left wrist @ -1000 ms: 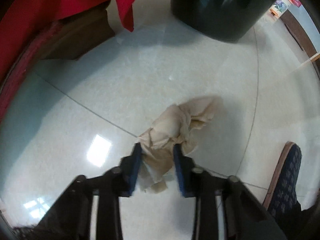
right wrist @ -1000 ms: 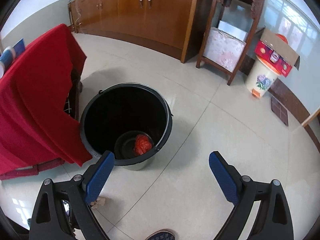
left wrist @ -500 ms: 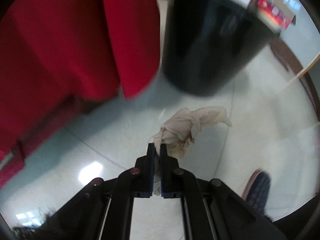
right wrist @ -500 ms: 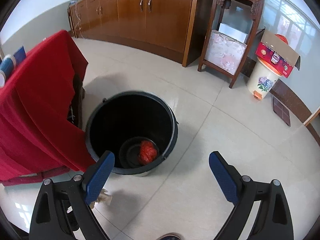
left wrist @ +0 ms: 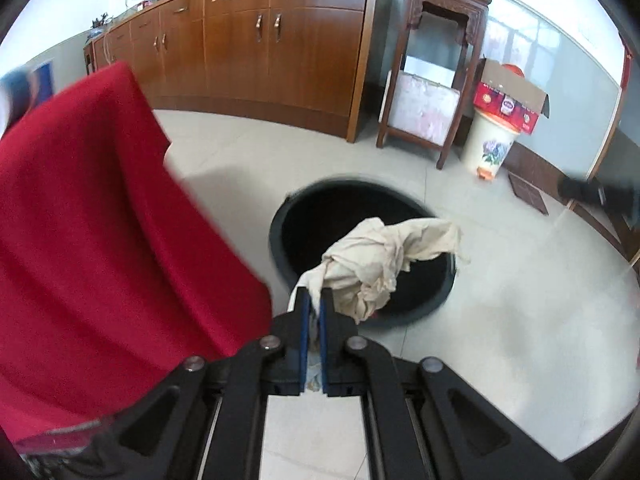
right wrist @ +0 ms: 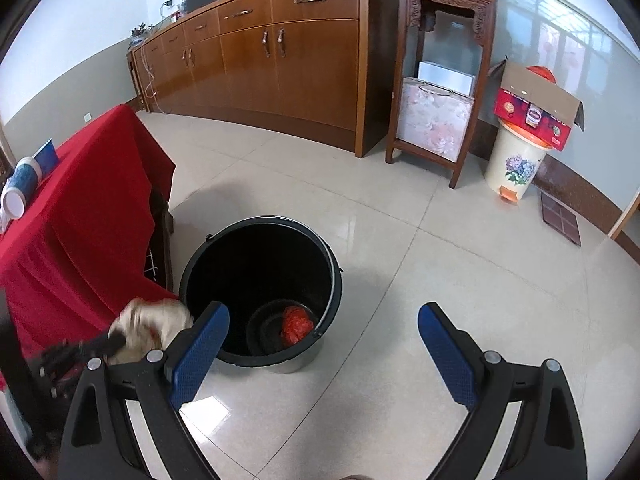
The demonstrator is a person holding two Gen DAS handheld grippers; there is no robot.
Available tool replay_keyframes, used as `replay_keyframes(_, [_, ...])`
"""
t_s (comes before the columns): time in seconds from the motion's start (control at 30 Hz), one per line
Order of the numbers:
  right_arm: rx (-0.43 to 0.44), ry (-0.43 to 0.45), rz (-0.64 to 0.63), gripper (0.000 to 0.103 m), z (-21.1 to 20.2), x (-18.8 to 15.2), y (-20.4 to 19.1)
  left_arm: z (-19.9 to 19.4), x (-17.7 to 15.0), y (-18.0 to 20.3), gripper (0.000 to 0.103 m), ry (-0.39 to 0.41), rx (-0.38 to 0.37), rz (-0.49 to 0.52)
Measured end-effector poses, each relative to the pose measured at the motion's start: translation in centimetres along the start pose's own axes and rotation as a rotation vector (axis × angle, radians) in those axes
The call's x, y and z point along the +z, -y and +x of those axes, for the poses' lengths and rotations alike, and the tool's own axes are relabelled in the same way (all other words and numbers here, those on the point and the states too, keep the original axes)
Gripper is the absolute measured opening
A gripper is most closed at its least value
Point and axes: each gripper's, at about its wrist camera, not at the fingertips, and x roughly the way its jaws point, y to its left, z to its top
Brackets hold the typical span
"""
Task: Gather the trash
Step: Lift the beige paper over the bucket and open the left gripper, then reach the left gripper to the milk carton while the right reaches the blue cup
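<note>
My left gripper (left wrist: 315, 300) is shut on a crumpled beige paper towel (left wrist: 376, 260), which hangs in the air in front of and above the black bucket (left wrist: 436, 300). The right wrist view shows the same towel (right wrist: 152, 324), blurred, beside the near left rim of that bucket (right wrist: 320, 344). A red piece of trash (right wrist: 296, 324) lies at the bucket's bottom. My right gripper (right wrist: 324, 320) stands wide open over the floor just in front of the bucket, with nothing between its blue pads (right wrist: 200, 352).
A table under a red cloth (right wrist: 80, 216) stands close on the left, with a cup (right wrist: 20, 188) on it. Behind are a wooden sideboard (right wrist: 280, 60), a dark wooden stand (right wrist: 440, 80), a flowered bin (right wrist: 516, 168) under a cardboard box, and a floor mat (right wrist: 560, 220).
The left gripper closed on the paper towel lying on the floor, then rose with it and tipped up toward the bucket's mouth. The right gripper rose only slightly, still open.
</note>
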Motion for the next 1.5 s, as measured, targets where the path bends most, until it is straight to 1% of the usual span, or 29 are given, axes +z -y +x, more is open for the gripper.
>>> replay_keyframes(0.03, [-0.004,0.0,0.004,0.097,0.1,0.0,0.2,1.0,1.0,0.5,0.006,0.001,-0.002,0.008])
replay_keyframes(0.07, [-0.009,-0.001,0.007,0.097,0.2,0.1,0.3,1.4,1.4,0.6,0.006,0.006,0.0,0.01])
replay_keyframes(0.1, [-0.012,-0.001,0.01,0.097,0.2,0.1,0.5,1.8,2.3,1.1,0.012,0.022,-0.008,0.005])
replay_keyframes(0.13, [-0.019,-0.001,0.015,0.097,0.4,0.2,0.8,2.4,3.1,1.5,0.037,0.016,-0.006,0.005])
replay_keyframes(0.17, [-0.026,-0.001,0.02,0.097,0.5,0.2,1.1,2.0,3.2,2.1,0.055,0.012,0.012,0.006])
replay_keyframes(0.2, [-0.035,-0.005,0.028,0.097,0.7,0.3,1.4,1.1,3.5,2.4,0.076,0.025,0.02,0.003])
replay_keyframes(0.3, [-0.047,-0.021,0.057,0.097,1.5,0.6,2.0,-0.7,3.8,2.4,0.077,0.067,0.03,0.004])
replay_keyframes(0.37, [-0.046,-0.011,0.067,0.097,1.7,1.2,1.8,-2.0,4.3,2.0,0.081,0.075,0.05,-0.006])
replay_keyframes(0.43, [-0.04,0.004,0.059,0.097,1.7,1.8,1.0,-3.5,4.6,1.4,0.093,0.09,0.08,-0.022])
replay_keyframes(0.47, [-0.029,0.017,0.044,0.097,1.7,2.2,0.2,-4.7,4.6,0.8,0.094,0.101,0.104,-0.035])
replay_keyframes(0.53, [-0.013,0.035,0.018,0.097,1.3,2.8,-1.5,-6.8,4.7,-0.4,0.095,0.118,0.122,-0.057])
replay_keyframes(0.63, [0.04,0.063,0.007,0.097,0.2,3.4,-3.8,-9.8,4.4,-2.1,0.098,0.146,0.168,-0.075])
replay_keyframes(0.7, [0.071,0.095,-0.029,0.097,-1.2,3.6,-6.2,-12.2,4.0,-4.2,0.098,0.161,0.208,-0.103])
replay_keyframes(0.77, [0.101,0.113,-0.06,0.097,-2.4,3.7,-8.4,-13.7,3.7,-5.5,0.098,0.17,0.235,-0.112])
replay_keyframes(0.8, [0.119,0.124,-0.076,0.097,-3.0,3.7,-9.6,-15.2,3.3,-6.8,0.098,0.178,0.269,-0.12])
replay_keyframes(0.87, [0.151,0.139,-0.094,0.097,-4.2,3.8,-11.7,-16.8,2.7,-8.5,0.099,0.191,0.294,-0.143])
replay_keyframes(0.97, [0.206,0.168,-0.122,0.097,-6.2,4.2,-15.9,-19.6,1.5,-12.3,0.099,0.217,0.354,-0.219])
replay_keyframes(1.0, [0.213,0.173,-0.134,0.097,-6.5,4.4,-17.0,-20.8,0.8,-14.2,0.099,0.226,0.379,-0.261])
replay_keyframes(1.03, [0.232,0.189,-0.159,0.097,-7.2,4.7,-19.0,-21.1,0.6,-15.0,0.099,0.228,0.391,-0.281])
replay_keyframes(1.07, [0.242,0.205,-0.176,0.097,-7.8,4.9,-20.3,-22.1,0.0,-16.7,0.099,0.237,0.416,-0.314])
replay_keyframes(1.17, [0.278,0.233,-0.24,0.097,-8.9,5.2,-25.0,-23.3,-1.1,-19.4,0.099,0.246,0.485,-0.353])
replay_keyframes(1.23, [0.32,0.221,-0.275,0.097,-8.8,5.5,-28.3,-24.1,-1.5,-21.5,0.099,0.254,0.529,-0.381])
replay_keyframes(1.3, [0.343,0.216,-0.306,0.097,-8.6,5.7,-31.1,-24.7,-1.7,-23.5,0.099,0.261,0.572,-0.408])
replay_keyframes(1.37, [0.365,0.209,-0.337,0.097,-8.4,5.9,-33.6,-25.1,-1.9,-24.9,0.099,0.27,0.583,-0.423])
replay_keyframes(1.5, [0.364,0.22,-0.412,0.097,-7.5,6.3,-37.8,-23.8,-1.2,-27.4,0.099,0.26,0.585,-0.45])
